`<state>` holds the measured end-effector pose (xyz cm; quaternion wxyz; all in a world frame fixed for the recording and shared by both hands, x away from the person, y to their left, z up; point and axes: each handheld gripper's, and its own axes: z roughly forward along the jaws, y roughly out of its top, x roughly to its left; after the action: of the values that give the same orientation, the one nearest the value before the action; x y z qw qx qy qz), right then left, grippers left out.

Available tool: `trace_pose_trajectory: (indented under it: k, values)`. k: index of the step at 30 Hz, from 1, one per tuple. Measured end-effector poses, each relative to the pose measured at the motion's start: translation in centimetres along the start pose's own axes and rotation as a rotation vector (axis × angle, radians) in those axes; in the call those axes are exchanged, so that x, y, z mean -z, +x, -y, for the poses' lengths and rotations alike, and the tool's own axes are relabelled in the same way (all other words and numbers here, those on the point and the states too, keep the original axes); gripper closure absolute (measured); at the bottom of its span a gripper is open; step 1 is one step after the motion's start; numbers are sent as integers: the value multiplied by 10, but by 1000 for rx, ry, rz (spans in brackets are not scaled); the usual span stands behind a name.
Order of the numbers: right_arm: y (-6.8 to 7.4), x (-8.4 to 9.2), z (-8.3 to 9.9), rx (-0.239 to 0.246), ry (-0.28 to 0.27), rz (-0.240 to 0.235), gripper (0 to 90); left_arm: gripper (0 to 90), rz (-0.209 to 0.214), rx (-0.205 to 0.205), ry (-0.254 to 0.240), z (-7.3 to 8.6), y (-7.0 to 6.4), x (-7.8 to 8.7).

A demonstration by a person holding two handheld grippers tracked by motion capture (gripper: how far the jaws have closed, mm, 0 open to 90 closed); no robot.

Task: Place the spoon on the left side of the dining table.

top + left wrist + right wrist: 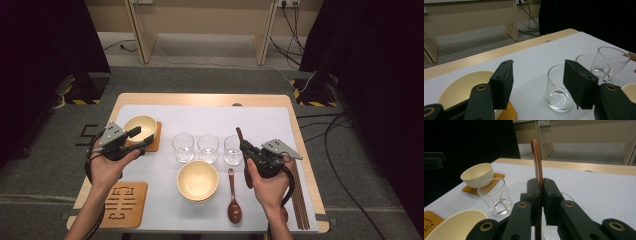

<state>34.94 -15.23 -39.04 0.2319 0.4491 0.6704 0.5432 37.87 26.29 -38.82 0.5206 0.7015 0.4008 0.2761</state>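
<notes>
Hands enter from the near edge of the table [210, 100], each carrying a gripper above the white mat [260, 125].

The right gripper [242, 145] is clenched on a brown wooden spoon [537, 160]; in the right gripper view the jaws press together on the handle, which rises straight up past their tips. In the high view the spoon runs through the jaws, one end poking out ahead of them and the other passing under the right hand [270, 182]. Just beside that hand on its inner side, a second wooden spoon [233, 197] lies flat on the mat. On the hand's outer side, dark chopsticks [299, 200] lie along the mat's edge. Ahead of the jaws and slightly inward stand three clear glasses [207, 148] in a row, the nearest one close under the jaw tips.

The left gripper [140, 137] is released, its jaws spread wide with nothing between them. Behind the left hand [107, 167], nearer the person, a carved wooden coaster [125, 202] lies on the table. Right at the jaw tips sits a cream bowl [461, 85] on a second wooden coaster [156, 137]. Inward of the gripper, between the two hands, another cream bowl [197, 180] sits on the mat, near side of the glasses. Beyond the table are grey floor and a wooden frame [200, 30].
</notes>
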Motion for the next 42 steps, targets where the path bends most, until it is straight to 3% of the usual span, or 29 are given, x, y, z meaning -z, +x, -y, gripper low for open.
trace_pose_trajectory:
  k: [17,42]
  values:
    - [3,-4,-6,16,-46,-1,847,409,48,-22,-6,-17,-11,-13]
    - [12,-14,-17,43,-90,-23,847,411,73,-28,-14,-32,-18,-26]
